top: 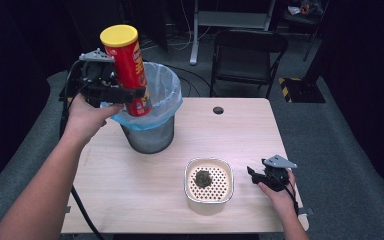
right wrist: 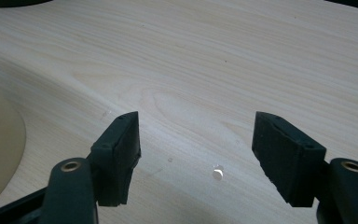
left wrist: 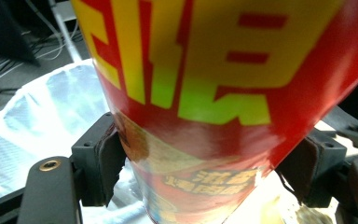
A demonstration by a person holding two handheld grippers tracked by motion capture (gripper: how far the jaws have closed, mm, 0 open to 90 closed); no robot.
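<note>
From my seat the bare wooden table lies open at twelve o'clock, blocked only by the lined bin at eleven and the perforated container near one.

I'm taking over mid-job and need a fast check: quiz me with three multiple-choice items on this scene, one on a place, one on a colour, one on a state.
1. Where is the chip can?
A. lying on the table
B. held up beside the lined bin
C. inside the perforated container

2. What colour is the can's lid?
A. yellow
B. blue
C. white

3. What state is the right tool in?
A. shut on the can
B. shut on the dark clump
C. open, nothing between its pads

Answers:
1 B: the left tool clamps the can in the air at the rim of the bin, which has a pale blue bag.
2 A: the cap on top shows yellow over the red body.
3 C: its pads stand apart over bare table, right of the container with the clump.
</note>
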